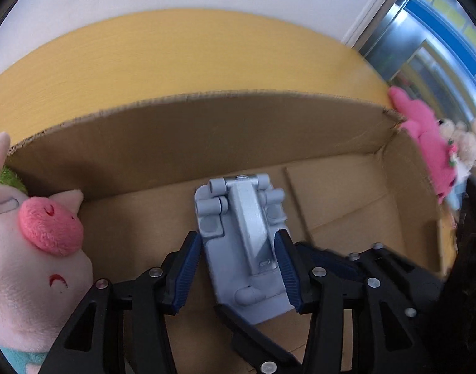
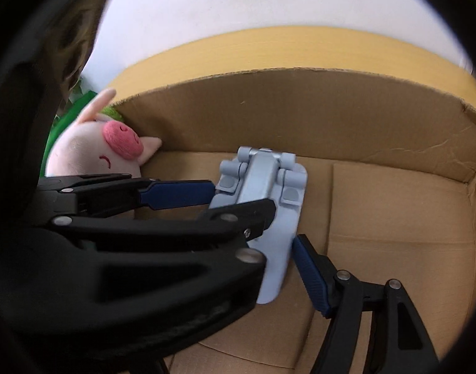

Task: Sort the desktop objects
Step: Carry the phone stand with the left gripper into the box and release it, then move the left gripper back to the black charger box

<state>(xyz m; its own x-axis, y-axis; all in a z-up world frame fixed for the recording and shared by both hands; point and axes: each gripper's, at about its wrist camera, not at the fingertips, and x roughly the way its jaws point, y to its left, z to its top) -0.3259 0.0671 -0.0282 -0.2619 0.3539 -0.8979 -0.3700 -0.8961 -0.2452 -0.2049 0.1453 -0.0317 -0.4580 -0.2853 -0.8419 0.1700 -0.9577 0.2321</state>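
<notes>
A folded grey phone stand [image 1: 242, 243] is inside an open cardboard box [image 1: 206, 131]. My left gripper [image 1: 238, 268] is shut on the stand, its blue pads pressed on both long sides. In the right wrist view the stand [image 2: 266, 193] shows with the left gripper's black fingers [image 2: 181, 193] across it. My right gripper [image 2: 253, 268] is beside the stand; only its right blue-padded finger [image 2: 309, 272] shows clearly, close to the stand's edge. A pink pig plush [image 1: 35, 255] lies at the box's left end and also shows in the right wrist view [image 2: 103, 152].
The box sits on a yellow wooden table [image 1: 175, 59] against a white wall. A pink plush [image 1: 431, 143] with a beige bear [image 1: 465, 143] hangs at the box's right wall. Something green [image 2: 79, 106] lies behind the pig. The box floor [image 2: 393, 205] is bare cardboard.
</notes>
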